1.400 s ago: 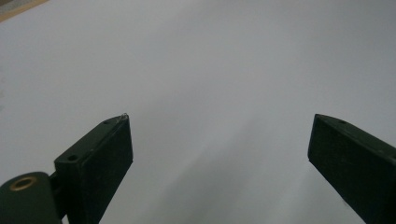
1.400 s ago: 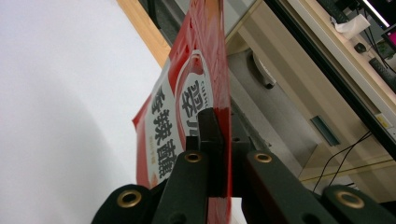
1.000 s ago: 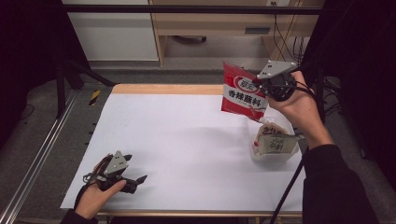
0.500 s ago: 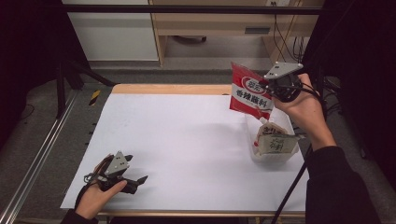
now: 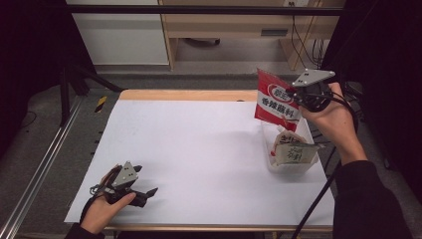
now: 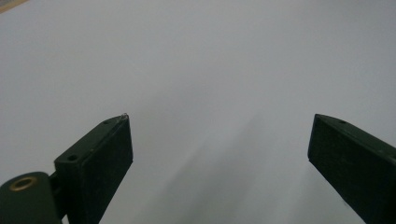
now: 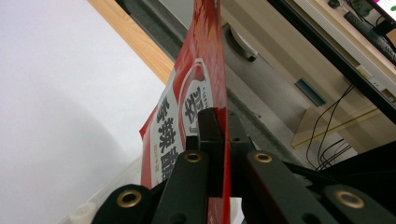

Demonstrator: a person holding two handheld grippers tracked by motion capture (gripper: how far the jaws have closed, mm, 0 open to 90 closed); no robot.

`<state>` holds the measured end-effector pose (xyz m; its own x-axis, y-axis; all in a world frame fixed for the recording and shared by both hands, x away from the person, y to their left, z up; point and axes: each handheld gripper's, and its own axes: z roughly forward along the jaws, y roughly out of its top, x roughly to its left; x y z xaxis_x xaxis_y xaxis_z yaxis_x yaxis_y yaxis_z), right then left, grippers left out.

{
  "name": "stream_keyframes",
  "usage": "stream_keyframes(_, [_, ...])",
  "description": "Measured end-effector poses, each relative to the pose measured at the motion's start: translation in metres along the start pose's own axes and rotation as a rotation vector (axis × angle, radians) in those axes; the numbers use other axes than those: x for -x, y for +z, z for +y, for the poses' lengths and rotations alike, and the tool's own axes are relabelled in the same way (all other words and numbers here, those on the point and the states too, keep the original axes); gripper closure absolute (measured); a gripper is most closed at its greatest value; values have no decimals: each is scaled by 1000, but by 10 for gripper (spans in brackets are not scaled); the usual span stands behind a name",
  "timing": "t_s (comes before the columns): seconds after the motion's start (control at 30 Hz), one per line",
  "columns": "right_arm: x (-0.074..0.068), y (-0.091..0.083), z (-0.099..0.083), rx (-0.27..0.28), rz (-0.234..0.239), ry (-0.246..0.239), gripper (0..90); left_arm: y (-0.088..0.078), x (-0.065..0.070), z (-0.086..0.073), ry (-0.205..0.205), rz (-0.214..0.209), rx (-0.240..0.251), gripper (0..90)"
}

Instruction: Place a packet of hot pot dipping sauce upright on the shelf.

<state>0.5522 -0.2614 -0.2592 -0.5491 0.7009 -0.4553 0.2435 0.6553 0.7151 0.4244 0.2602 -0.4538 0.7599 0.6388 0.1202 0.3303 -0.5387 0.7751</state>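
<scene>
- Hanging in the air above the clear tub (image 5: 293,167) at the table's right edge, the red sachet (image 5: 274,102) is pinched by its right margin and stands nearly upright; it touches neither the tub nor the white table top (image 5: 199,149).
- The right gripper (image 5: 300,98) has its jaws closed flat on the sachet's edge; in the right gripper view the red sachet (image 7: 196,121) is clamped thin between the two black jaws.
- The tub holds other packets (image 5: 291,149), at least one pale and printed, leaning against its wall; how many lie beneath cannot be told.
- The left gripper (image 5: 149,191) rests low on the near left of the table, well apart from the tub, jaws spread wide with nothing between them; in the left gripper view they frame bare table.
- Assessment: the sachet is gripped and lifted, so the pick is done. Whether it is bound into the tub or out onto the table cannot be settled here; either way, the placing and release are still to do.
</scene>
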Motion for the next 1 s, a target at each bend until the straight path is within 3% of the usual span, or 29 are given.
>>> stream_keyframes(0.6, [13, -4, -14, -21, -49, 56, 896, 1, 1, 0, 9, -7, -11, 65])
stream_keyframes(1.0, [12, 11, -21, -50, -42, 62, 896, 3, 3, 0, 15, -15, -18, 65])
